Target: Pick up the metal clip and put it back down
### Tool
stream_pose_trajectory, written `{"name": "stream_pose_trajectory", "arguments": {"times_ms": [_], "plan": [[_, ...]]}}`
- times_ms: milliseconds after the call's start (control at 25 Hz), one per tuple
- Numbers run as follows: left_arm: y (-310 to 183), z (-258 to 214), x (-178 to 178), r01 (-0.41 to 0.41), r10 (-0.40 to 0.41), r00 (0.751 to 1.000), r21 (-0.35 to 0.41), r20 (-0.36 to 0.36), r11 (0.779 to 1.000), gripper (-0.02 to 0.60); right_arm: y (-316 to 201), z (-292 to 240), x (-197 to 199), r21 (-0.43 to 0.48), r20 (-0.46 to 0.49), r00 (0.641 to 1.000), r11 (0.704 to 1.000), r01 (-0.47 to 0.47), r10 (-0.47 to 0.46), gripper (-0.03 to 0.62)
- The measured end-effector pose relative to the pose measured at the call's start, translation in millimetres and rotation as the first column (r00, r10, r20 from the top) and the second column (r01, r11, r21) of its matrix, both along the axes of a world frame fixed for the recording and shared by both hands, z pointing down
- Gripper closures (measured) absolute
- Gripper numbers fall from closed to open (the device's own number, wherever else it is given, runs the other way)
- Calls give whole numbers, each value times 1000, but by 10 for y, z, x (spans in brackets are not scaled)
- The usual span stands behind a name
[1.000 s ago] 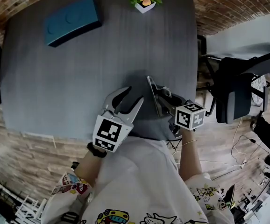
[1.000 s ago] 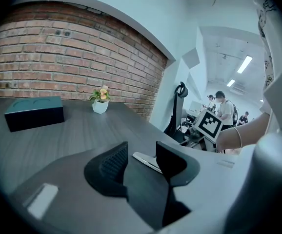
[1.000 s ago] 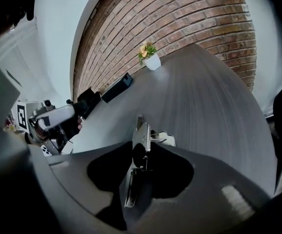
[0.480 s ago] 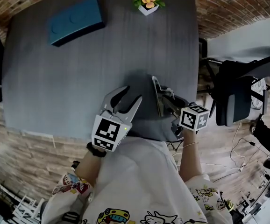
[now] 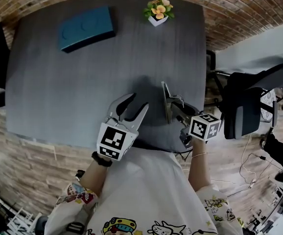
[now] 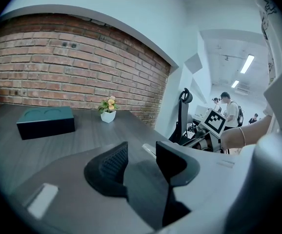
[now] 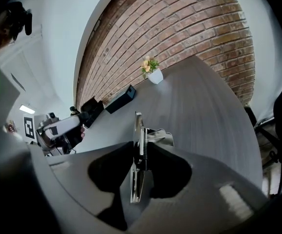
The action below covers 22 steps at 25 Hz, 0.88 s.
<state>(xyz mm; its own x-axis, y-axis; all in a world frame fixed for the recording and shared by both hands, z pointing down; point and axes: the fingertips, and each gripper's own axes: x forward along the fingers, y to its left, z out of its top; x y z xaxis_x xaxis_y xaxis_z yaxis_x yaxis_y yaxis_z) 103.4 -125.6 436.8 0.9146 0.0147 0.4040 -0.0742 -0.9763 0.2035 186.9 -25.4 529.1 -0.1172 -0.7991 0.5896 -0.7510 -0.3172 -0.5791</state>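
Currently, the right gripper (image 7: 142,152) is clamped on the metal clip (image 7: 139,123): its jaws have just been closing, and both pads now press against the flat sides of the clip, which stands on edge between them with its wire handle projecting to the right in the right gripper view. The clip is positioned over the near-right part of the grey table (image 5: 73,82); whether its lower edge clears the surface cannot be determined. The left gripper (image 5: 136,103) sits just beside the clip, on its left, apart from it, with jaws spread and nothing between them. A blue box (image 5: 86,27) lies well apart from the clip, toward the far-left corner. A potted flower (image 5: 157,10) stands beyond the clip at the far edge. A dark office chair (image 5: 242,109) stands to the right of the clip, off the table.
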Motion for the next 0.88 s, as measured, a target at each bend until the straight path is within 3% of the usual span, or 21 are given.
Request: {"name": "stream_pose_trajectory", "arguments": {"times_ms": [480, 880], "plan": [[-28, -372, -211, 50, -44, 996, 76, -81, 996, 397, -42, -614, 51, 116, -147, 989, 993, 6, 11, 496], [-3, -827, -428, 87, -65, 983, 124, -171, 988, 417, 18, -1363, -39, 246, -329, 943, 969, 34, 50, 496]]}}
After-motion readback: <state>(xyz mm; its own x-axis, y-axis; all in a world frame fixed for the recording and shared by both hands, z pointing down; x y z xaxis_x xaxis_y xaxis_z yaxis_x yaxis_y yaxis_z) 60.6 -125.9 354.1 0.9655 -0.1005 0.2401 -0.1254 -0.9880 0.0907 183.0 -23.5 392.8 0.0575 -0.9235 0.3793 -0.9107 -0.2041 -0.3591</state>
